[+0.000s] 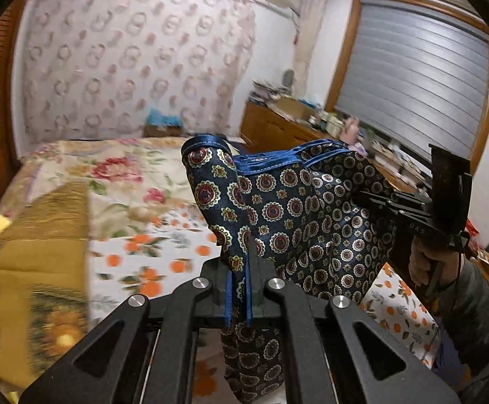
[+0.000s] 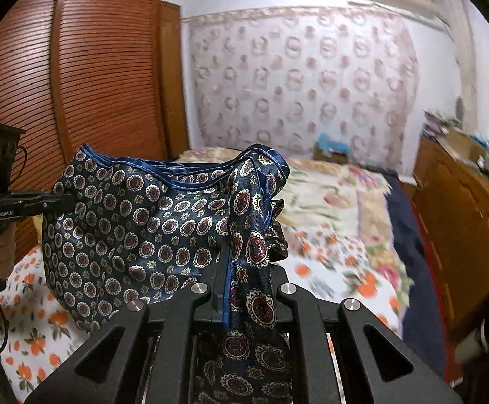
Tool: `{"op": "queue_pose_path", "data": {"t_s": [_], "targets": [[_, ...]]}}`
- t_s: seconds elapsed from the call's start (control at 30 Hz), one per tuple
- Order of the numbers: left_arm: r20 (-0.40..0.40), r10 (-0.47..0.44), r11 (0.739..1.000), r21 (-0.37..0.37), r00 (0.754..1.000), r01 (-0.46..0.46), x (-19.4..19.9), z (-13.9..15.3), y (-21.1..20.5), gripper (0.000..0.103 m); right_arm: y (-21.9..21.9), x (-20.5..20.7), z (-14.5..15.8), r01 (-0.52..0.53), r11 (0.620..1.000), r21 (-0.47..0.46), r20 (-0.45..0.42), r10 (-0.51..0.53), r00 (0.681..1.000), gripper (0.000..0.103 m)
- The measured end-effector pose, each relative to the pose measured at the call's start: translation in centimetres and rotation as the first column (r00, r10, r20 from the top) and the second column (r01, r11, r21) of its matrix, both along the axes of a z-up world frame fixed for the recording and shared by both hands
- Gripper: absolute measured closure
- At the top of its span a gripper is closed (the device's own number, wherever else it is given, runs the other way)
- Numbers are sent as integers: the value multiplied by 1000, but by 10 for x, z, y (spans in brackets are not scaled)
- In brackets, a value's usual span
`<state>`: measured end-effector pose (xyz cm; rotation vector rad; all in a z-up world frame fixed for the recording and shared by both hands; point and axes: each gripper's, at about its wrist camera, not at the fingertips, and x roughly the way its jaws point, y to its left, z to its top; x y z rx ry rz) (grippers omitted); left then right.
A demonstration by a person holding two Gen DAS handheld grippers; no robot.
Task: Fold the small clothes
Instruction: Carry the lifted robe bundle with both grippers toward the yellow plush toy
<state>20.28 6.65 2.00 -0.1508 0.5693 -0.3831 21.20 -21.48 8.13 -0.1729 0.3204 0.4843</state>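
I judge the folding barely begun: my left hand-held gripper (image 1: 244, 262) and right hand-held gripper (image 2: 241, 269) each pinch an edge of the patterned garment (image 1: 311, 208), stretched unfolded above the bed (image 1: 163, 245).

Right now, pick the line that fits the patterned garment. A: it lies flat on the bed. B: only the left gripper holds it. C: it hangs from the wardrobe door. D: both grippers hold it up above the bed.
D: the left gripper and right gripper each pinch the navy garment, stretched above the bed.
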Motion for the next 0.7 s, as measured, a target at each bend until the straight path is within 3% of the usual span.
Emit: {"op": "queue_pose_path", "data": {"t_s": [0.2, 0.4, 0.7], "targets": [[47, 120, 993, -13, 992, -119, -22, 8, 56, 97, 54, 17, 18, -111, 992, -62, 53, 115, 992, 92], [87, 250, 968, -26, 964, -249, -38, 9, 110, 97, 116, 53, 36, -215, 969, -122, 91, 226, 970, 92], [29, 421, 906, -56, 906, -420, -45, -40, 178, 97, 186, 144, 34, -326, 912, -250, 90, 357, 930, 92]]}}
